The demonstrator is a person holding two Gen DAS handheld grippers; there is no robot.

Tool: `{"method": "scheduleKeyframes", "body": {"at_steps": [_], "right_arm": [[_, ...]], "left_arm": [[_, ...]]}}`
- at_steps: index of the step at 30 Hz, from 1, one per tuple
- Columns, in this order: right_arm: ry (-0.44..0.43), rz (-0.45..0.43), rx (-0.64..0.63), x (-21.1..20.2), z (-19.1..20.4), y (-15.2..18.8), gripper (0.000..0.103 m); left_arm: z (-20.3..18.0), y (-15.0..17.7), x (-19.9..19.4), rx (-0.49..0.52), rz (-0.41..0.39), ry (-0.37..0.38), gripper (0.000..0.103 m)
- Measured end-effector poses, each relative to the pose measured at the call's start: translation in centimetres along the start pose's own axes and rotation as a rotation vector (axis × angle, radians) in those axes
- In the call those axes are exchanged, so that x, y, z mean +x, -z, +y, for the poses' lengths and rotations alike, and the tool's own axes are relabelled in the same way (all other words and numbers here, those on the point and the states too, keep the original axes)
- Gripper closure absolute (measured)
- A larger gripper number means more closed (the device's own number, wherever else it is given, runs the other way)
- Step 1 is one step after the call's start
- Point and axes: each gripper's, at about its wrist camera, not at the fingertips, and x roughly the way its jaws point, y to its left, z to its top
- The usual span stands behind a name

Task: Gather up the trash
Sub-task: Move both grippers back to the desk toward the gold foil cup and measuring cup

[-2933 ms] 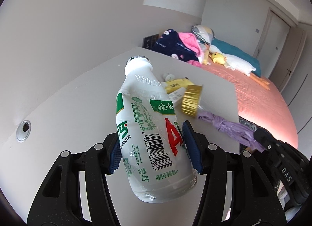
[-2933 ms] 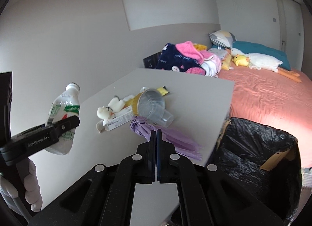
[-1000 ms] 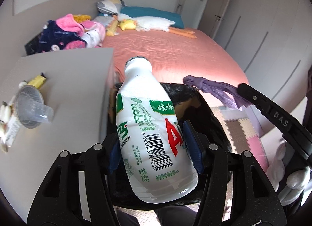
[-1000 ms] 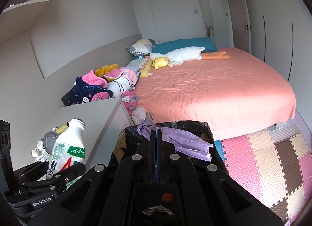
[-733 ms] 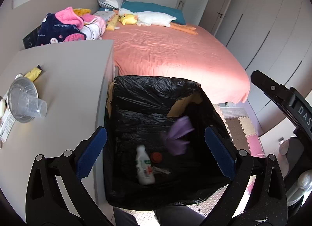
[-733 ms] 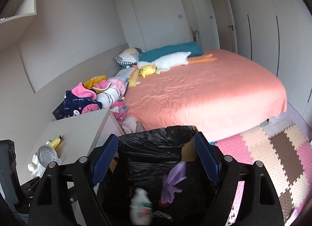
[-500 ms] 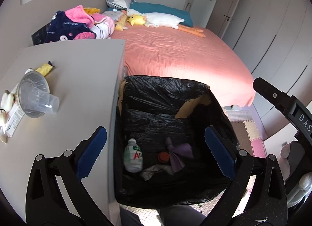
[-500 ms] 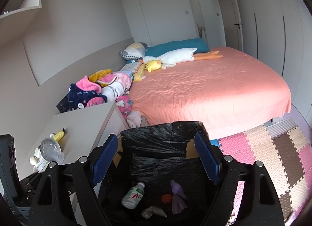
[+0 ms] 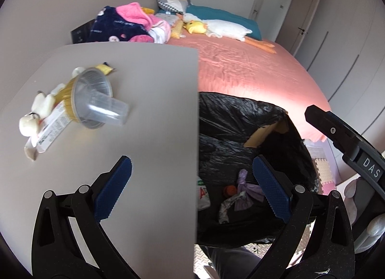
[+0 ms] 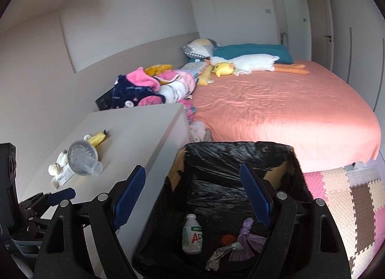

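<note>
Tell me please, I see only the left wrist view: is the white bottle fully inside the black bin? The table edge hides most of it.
Observer: Yes. The right wrist view shows the whole bottle resting on the bottom of the bin, apart from the purple bag.
Operator: And the right tongs, do they hold something?
Observer: No. They have just been opening and now stand open above the bin, with nothing between them.

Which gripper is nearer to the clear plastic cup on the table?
Left. The left gripper hangs over the table edge, short of the clear plastic cup; the right gripper is over the trash bin.
</note>
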Motion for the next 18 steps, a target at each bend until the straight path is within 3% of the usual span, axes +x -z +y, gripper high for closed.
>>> {"method": "scheduleKeyframes", "body": {"at_steps": [9,18], "right_arm": [[-0.145,0.035,-0.147,2.9,5.8,0.2,0.022],[-0.233,0.135,-0.231,6.8,9.8,0.4,0.022]], "left_arm": [[5.3,0.0,-1.7,-0.089,-0.033,-0.088,0.006],[9.6,0.0,-2.6,-0.147,-0.057,-0.16,0.006]]}}
